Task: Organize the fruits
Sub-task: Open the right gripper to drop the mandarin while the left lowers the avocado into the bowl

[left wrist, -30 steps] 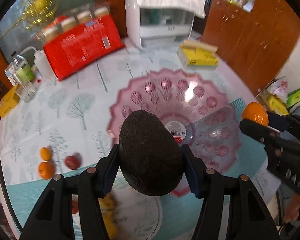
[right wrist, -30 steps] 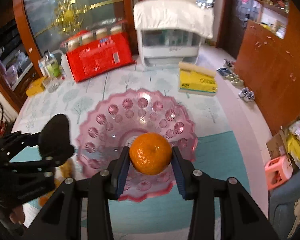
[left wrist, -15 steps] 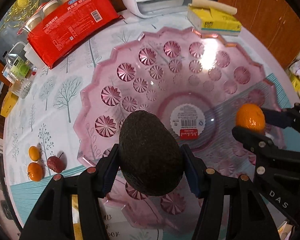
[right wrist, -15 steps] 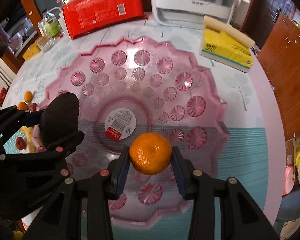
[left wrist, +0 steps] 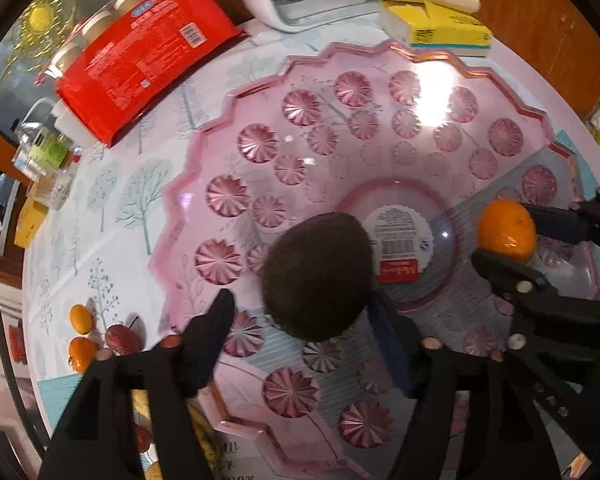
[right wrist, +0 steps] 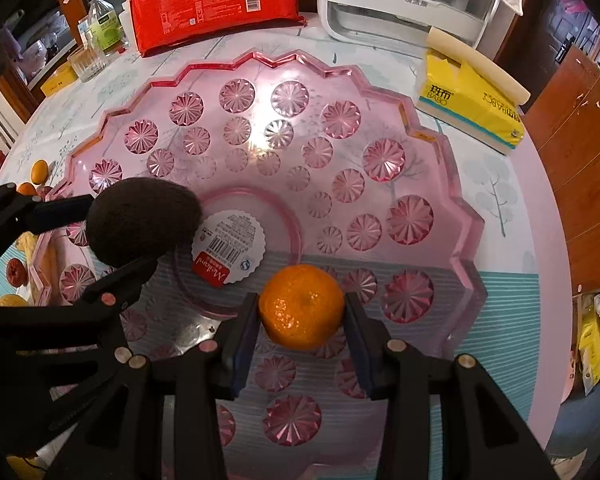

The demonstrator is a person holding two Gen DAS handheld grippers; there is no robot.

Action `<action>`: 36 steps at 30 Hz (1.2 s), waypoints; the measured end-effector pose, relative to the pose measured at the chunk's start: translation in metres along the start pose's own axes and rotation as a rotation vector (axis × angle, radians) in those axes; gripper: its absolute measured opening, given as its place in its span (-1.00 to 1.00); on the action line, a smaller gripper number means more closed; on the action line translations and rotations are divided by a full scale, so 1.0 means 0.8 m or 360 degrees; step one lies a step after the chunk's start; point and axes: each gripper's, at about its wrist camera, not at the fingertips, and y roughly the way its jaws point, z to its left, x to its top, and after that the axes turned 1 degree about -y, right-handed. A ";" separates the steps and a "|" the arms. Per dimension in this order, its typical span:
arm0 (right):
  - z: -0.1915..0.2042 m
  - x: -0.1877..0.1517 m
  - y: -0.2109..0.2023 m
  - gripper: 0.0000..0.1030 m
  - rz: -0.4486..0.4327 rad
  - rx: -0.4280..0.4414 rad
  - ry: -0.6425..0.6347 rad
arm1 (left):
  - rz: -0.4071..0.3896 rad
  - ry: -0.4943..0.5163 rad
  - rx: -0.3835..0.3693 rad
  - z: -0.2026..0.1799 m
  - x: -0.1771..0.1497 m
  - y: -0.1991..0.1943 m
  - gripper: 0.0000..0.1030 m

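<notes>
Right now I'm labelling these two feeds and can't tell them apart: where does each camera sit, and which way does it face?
Left wrist: on the left gripper, facing steeply down into the pink plate; its open fingers flank the avocado; the right gripper enters at right.
Right wrist: on the right gripper, looking down at the same plate; its fingers clamp the orange; the left gripper enters at left.
Shared: plate, avocado, orange, red package, yellow tissue pack.

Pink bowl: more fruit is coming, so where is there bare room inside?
The pink bowl is bare along its far wall and right side. Its near-left is crowded: the avocado in the opened left tongs, the orange in the right tongs.
</notes>
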 end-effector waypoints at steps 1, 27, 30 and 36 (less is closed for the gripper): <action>-0.001 0.000 -0.001 -0.17 0.0002 0.0010 0.0010 | -0.0009 -0.0014 -0.0013 0.005 0.000 0.000 0.46; -0.016 -0.015 -0.049 -0.04 -0.0070 0.0326 0.0244 | -0.0259 -0.0348 -0.0079 0.051 -0.042 -0.081 0.64; -0.015 -0.017 -0.062 -0.04 -0.0115 0.0321 0.0254 | -0.0293 -0.0379 -0.0054 0.059 -0.052 -0.095 0.64; -0.008 -0.027 -0.084 -0.05 -0.0166 0.0335 0.0261 | -0.0299 -0.0401 -0.0028 0.074 -0.072 -0.119 0.64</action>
